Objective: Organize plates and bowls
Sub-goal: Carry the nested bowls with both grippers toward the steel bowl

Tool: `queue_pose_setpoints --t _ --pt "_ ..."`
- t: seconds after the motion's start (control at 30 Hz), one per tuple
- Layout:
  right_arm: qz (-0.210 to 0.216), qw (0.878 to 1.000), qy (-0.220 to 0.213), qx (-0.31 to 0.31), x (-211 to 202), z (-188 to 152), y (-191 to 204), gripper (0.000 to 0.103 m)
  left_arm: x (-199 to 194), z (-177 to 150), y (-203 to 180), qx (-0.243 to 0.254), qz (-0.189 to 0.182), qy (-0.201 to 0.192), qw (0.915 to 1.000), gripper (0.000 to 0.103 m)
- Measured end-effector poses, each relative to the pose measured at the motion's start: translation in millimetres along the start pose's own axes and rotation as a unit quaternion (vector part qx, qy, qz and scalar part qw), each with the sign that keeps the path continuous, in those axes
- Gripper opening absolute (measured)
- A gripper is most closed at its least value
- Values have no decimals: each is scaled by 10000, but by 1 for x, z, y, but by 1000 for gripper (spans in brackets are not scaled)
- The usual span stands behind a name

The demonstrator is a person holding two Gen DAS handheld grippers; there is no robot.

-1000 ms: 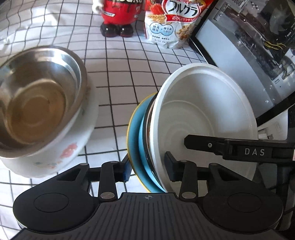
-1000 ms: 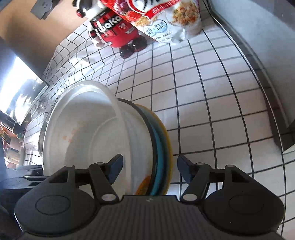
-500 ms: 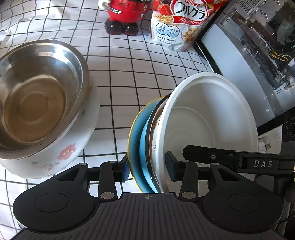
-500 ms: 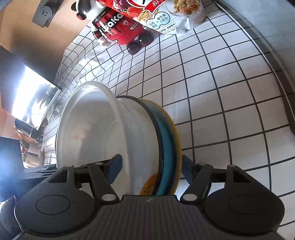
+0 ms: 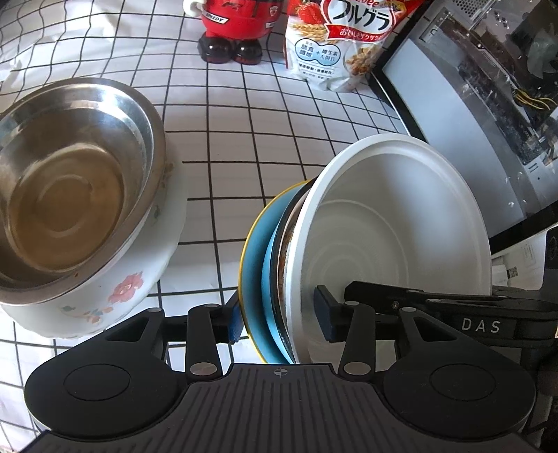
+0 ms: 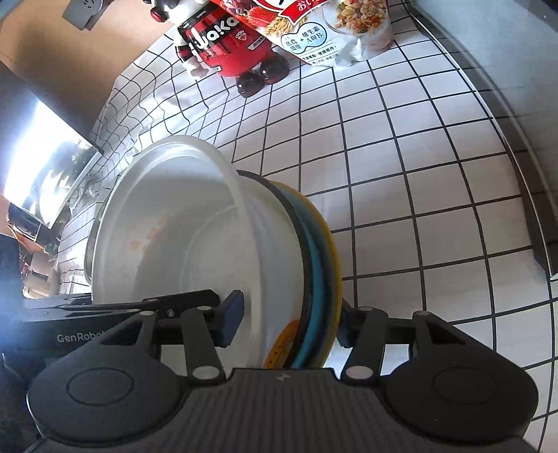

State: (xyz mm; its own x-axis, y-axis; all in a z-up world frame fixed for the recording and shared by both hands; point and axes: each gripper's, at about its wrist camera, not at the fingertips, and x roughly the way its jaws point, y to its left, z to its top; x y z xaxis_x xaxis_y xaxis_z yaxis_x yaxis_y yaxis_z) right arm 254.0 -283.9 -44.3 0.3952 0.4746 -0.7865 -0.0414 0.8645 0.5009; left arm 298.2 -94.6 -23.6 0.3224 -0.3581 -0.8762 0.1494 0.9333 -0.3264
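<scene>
A stack of dishes stands on edge: a white bowl (image 5: 401, 226), a dark-rimmed bowl, a blue plate (image 5: 258, 265) and a yellow plate (image 6: 333, 265). My left gripper (image 5: 278, 319) straddles the stack's lower rim, and its jaws are opening, with the pads just off the dishes. My right gripper (image 6: 289, 319) straddles the same stack from the other side. Its jaws are closing: one pad sits inside the white bowl (image 6: 174, 244) and the other behind the yellow plate. A steel bowl (image 5: 69, 181) sits nested in a floral white bowl (image 5: 122, 292) to the left.
A white checked cloth (image 5: 279, 156) covers the table. A red figurine (image 5: 237, 31) and a cereal bag (image 5: 341, 45) stand at the back. A glass-sided computer case (image 5: 488, 104) borders the right side. A bright screen (image 6: 42, 167) stands far left in the right wrist view.
My left gripper's pads have spread slightly away from the stack. My right gripper's pads have drawn in onto it. The stack has tilted a little in the views.
</scene>
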Motion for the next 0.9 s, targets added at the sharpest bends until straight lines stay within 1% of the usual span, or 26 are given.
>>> queue_pose_setpoints --t 0.2,0.33,0.43,0.57,0.77,0.9 --pt "-96 9999 72 46 1 2 2 53 2 2 -1 -23 44 77 10000 46" --pt "-79 9997 118 180 -3 5 0 53 -1 4 -5 87 73 100 9999 46" --pt "-159 9998 40 66 -11 9 5 53 -5 8 -8 140 -1 18 9999 46" --pt "-246 9997 -64 -30 -28 24 16 53 -18 17 -12 164 -133 -127 9997 46" --pt "-259 9986 -284 -376 -50 62 54 53 -57 42 -8 210 -265 -368 9988 46" --pt "-202 9947 -439 -904 -53 88 99 53 -92 56 6 299 -46 -638 9975 46"
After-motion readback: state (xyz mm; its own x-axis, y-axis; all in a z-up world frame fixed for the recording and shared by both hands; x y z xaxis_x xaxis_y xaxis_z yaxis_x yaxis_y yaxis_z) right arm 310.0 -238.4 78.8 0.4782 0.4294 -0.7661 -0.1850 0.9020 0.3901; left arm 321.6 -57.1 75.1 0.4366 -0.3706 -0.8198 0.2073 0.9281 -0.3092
